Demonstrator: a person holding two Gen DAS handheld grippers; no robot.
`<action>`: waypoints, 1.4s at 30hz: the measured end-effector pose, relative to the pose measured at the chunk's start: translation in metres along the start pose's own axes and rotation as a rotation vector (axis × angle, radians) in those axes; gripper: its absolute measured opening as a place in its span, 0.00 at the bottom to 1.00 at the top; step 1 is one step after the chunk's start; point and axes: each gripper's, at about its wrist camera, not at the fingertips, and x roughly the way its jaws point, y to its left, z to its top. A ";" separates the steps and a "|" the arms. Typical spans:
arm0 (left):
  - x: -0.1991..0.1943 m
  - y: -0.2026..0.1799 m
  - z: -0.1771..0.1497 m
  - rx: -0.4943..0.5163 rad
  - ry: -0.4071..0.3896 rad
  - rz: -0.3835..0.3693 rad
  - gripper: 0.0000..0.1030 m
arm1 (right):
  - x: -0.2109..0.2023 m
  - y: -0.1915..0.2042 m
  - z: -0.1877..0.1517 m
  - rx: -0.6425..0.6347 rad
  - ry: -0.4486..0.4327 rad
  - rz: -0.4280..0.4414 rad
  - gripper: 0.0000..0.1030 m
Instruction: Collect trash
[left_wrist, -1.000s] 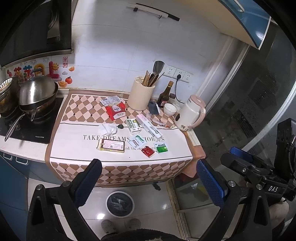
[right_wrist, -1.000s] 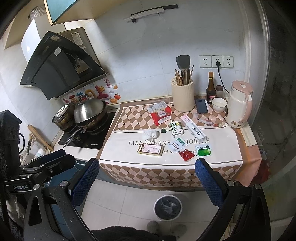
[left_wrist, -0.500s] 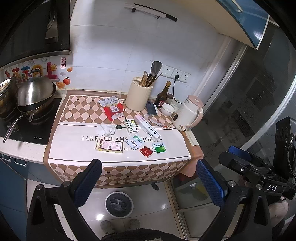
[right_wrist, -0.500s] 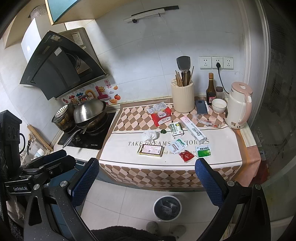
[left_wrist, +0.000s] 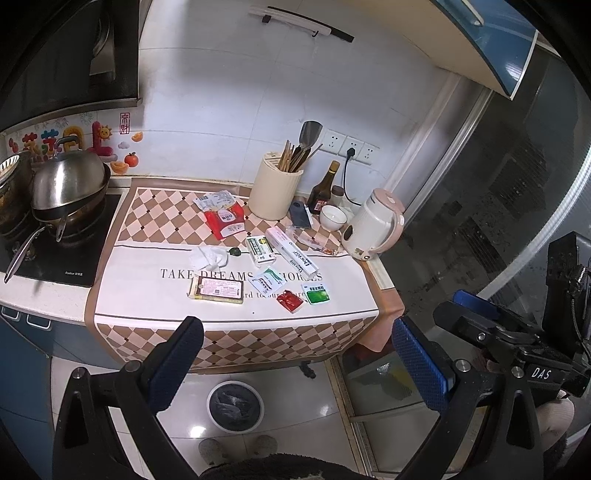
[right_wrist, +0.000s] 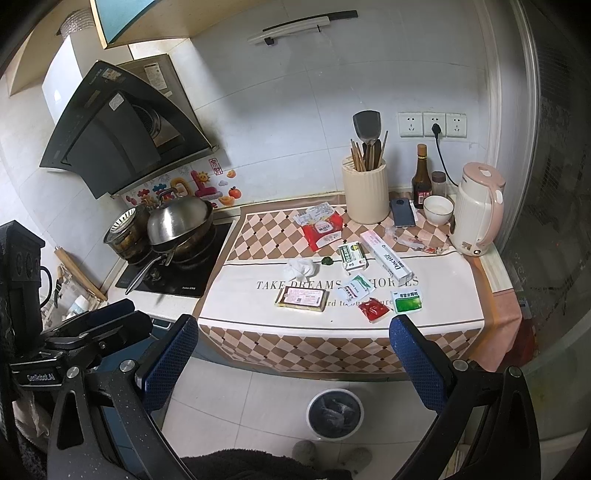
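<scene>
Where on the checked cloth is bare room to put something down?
The white band left of the flat yellow-edged packet is bare up to the black hob. So is the strip right of the green sachet, below the pink-and-white kettle. The middle, around the long white box, is crowded.
</scene>
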 end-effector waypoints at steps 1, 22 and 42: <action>0.000 0.000 0.000 0.000 0.001 0.001 1.00 | 0.000 0.000 0.000 0.000 0.001 0.000 1.00; -0.001 0.004 -0.002 -0.002 0.006 -0.006 1.00 | 0.001 0.003 -0.001 -0.001 0.000 -0.003 1.00; 0.232 0.116 0.013 -0.159 0.276 0.550 1.00 | 0.170 -0.117 0.021 0.188 0.136 -0.319 1.00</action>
